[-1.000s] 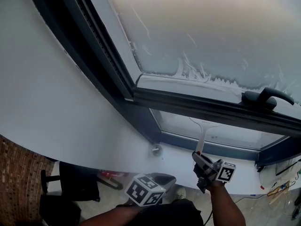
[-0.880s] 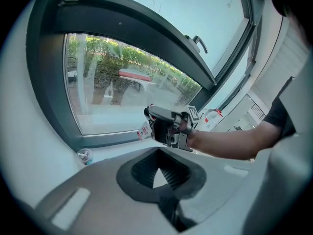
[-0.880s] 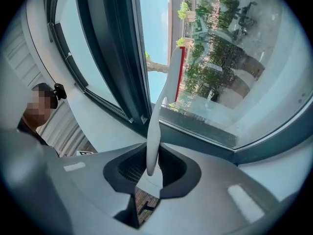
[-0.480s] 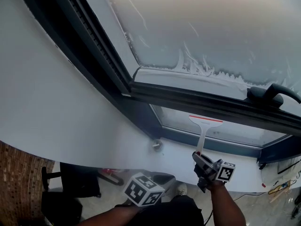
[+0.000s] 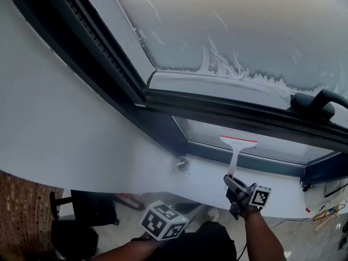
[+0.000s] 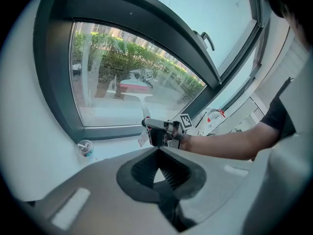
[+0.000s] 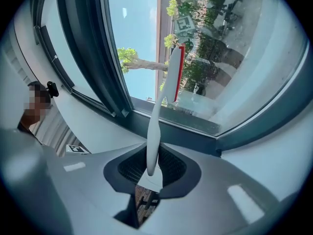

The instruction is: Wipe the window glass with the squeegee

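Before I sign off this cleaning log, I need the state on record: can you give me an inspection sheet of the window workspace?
Surface: white sill under a dark window frame; upper pane hazy, with foam streaks along its lower edge; lower pane looks clear.
Job's things: squeegee, white handle, red-edged blade, head up at the lower pane; contact cannot be told.
Clutter: small cup on the sill.
Grippers: right claw shut on the squeegee's handle; left claw shut, empty, held low away from the glass.
Cables: possibly a thin cord on the floor; unclear.
Surroundings: window handle on the frame; greenery outside.
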